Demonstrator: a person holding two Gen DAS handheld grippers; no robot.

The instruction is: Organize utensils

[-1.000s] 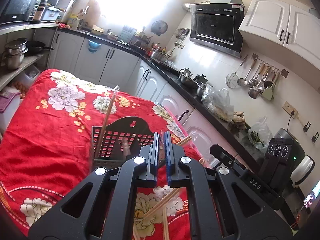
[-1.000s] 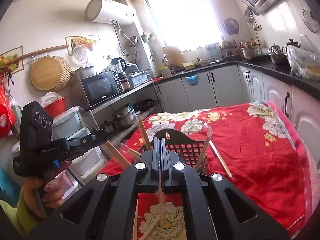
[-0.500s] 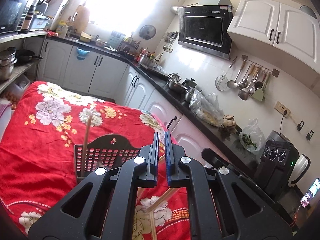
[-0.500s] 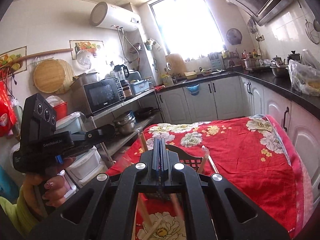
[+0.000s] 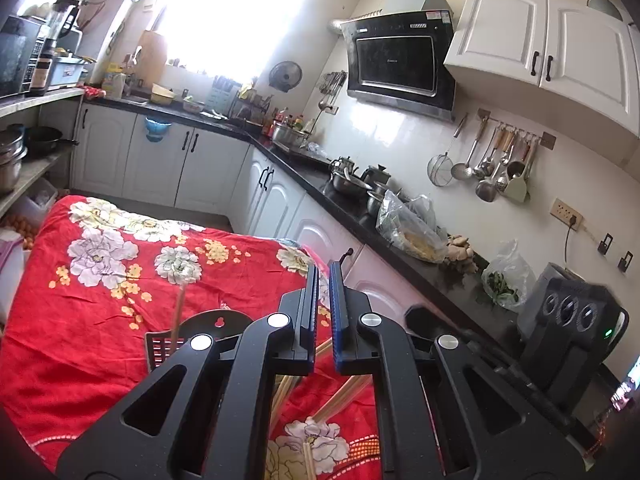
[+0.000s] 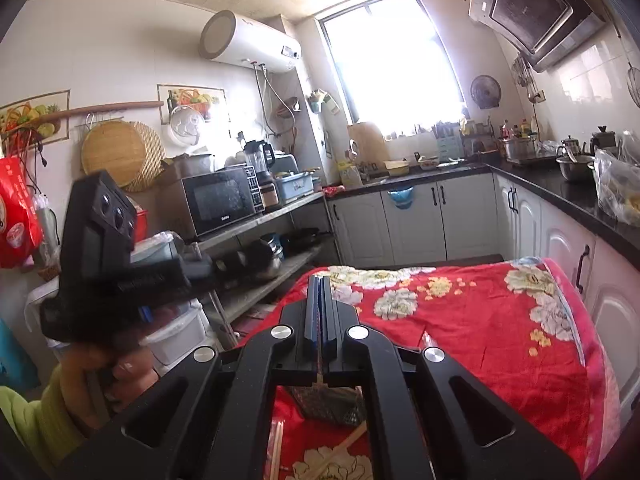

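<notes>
Far half of the red floral cloth (image 5: pixel 100 320) lay bare, free passage across it. Near edge was cluttered: black mesh basket (image 5: pixel 188 336) stood upright with one chopstick (image 5: pixel 178 308) sticking up out of it, loose chopsticks (image 5: pixel 340 396) scattered on the cloth just beside and under the fingers. Right of the cloth, white cabinets (image 5: pixel 280 204) with a crowded counter (image 5: pixel 400 240) hemmed it in. Left, metal shelving (image 6: pixel 256 264) with pots. The two hand-held units sat close side by side

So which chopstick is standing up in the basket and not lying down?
The single chopstick poking up at the black basket's left end. The other chopsticks lie flat on the red flowered cloth.
</notes>
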